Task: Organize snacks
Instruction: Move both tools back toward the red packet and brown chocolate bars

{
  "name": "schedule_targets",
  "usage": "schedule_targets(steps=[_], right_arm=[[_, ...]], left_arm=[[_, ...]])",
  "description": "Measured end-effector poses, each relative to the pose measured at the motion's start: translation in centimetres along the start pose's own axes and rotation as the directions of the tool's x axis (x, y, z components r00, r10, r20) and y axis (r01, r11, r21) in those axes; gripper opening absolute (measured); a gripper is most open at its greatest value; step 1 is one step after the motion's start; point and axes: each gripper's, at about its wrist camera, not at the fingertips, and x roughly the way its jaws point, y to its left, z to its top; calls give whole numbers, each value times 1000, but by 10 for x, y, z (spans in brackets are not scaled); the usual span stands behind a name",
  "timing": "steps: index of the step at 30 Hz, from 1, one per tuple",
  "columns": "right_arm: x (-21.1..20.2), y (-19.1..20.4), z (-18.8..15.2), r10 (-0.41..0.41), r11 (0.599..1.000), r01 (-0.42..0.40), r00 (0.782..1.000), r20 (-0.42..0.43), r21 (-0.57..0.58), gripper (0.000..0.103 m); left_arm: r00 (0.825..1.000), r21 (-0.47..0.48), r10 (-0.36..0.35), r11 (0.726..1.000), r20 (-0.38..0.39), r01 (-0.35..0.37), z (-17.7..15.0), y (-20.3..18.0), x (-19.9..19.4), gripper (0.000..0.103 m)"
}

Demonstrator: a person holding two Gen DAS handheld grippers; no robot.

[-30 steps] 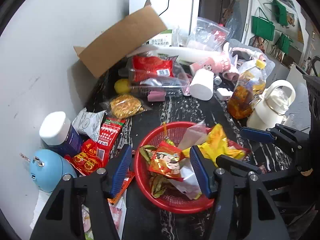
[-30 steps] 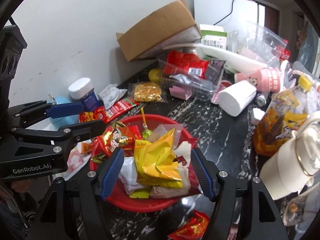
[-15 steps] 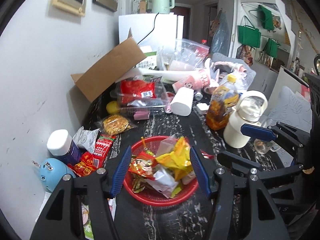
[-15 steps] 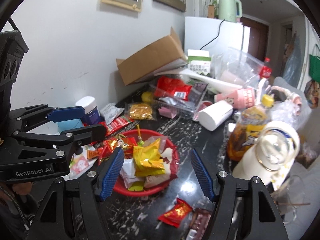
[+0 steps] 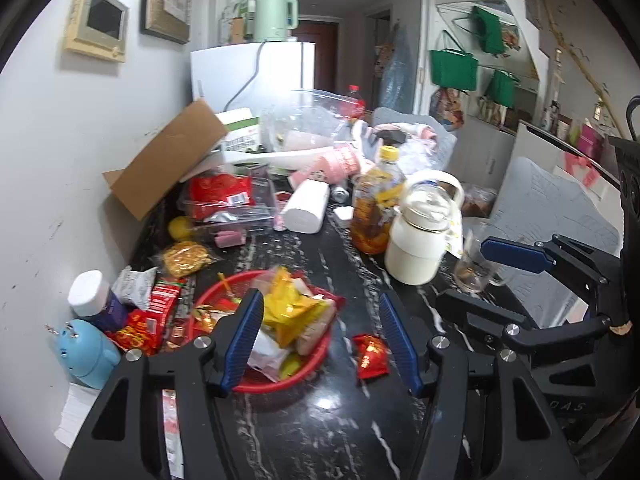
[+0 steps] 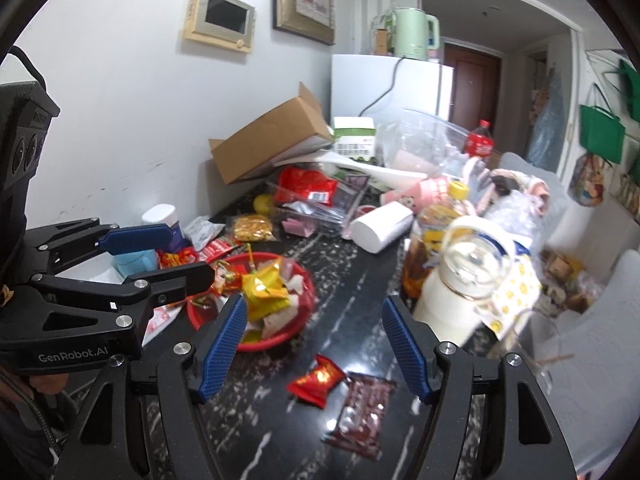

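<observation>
Both grippers — left (image 5: 320, 338) and right (image 6: 312, 346) — are hovering with fingers parted and empty over the table (image 5: 320, 432), the heaped red basket (image 6: 256, 346) sitting at ten o'clock, two packets (image 6: 316, 378) lying loose beside it.

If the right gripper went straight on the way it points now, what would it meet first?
Probably the bare dark marble tabletop, right of the red basket and short of the white roll. The right gripper is open and empty; depth is hard to judge in the fisheye view.
</observation>
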Motion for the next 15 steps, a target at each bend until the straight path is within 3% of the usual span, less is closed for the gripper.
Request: schedule_targets(steps=[15], right_arm=[[-28, -29, -55, -94, 990, 99, 994, -58, 100, 70]], left_arm=[[992, 56, -114, 991, -60, 118, -30, -50, 15, 59]])
